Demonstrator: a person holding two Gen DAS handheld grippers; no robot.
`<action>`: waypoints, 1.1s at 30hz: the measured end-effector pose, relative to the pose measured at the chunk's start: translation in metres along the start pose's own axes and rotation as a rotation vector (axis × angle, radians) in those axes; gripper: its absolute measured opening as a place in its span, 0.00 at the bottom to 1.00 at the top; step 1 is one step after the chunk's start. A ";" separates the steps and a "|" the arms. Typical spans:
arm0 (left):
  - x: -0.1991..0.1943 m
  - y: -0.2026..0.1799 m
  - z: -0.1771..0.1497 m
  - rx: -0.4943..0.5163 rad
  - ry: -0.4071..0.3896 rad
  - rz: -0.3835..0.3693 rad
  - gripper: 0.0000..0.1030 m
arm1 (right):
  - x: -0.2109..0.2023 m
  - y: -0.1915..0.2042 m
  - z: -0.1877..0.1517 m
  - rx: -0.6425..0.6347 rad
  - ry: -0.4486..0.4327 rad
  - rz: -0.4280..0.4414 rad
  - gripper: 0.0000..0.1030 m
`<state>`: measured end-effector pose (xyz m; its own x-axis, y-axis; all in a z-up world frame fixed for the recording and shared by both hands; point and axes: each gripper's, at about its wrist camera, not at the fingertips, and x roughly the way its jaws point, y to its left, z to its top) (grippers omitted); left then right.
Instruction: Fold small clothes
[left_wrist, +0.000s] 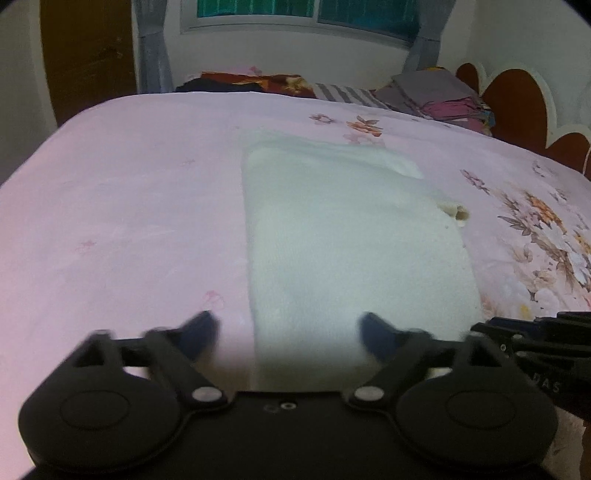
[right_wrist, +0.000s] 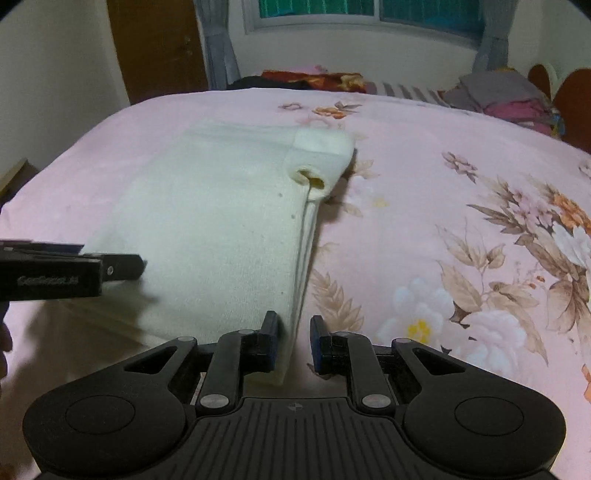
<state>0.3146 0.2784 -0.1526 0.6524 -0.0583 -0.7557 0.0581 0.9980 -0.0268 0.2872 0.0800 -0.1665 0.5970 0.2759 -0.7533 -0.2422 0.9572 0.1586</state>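
**Folded cream garment half released on the bed**

A cream knit garment (left_wrist: 354, 251) is laid folded on the pink floral bedspread (left_wrist: 129, 206), a rolled cuff (right_wrist: 314, 177) showing at its far right corner. Its near right edge is seen between the pads of the right tool (right_wrist: 294, 341), which stand close together with a small gap, so a light pinch is judged rather than plainly seen. The left tool (left_wrist: 288, 332) is spread wide over the near left edge, with nothing held. If the right tool is drawn away while the fabric is gripped, the fold could be dragged open or skewed.
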 end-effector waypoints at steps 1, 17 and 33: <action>-0.004 -0.001 -0.001 -0.008 -0.004 0.011 0.96 | -0.001 0.001 -0.001 -0.008 0.002 -0.005 0.16; -0.178 -0.041 -0.050 -0.022 -0.120 0.128 0.99 | -0.135 0.006 -0.043 0.046 -0.151 0.101 0.18; -0.307 -0.073 -0.108 -0.087 -0.231 0.250 0.99 | -0.313 0.033 -0.115 -0.033 -0.370 0.107 0.90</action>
<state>0.0283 0.2261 0.0103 0.7927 0.1935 -0.5781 -0.1830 0.9801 0.0772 0.0047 0.0152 0.0014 0.8012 0.3925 -0.4517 -0.3388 0.9197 0.1983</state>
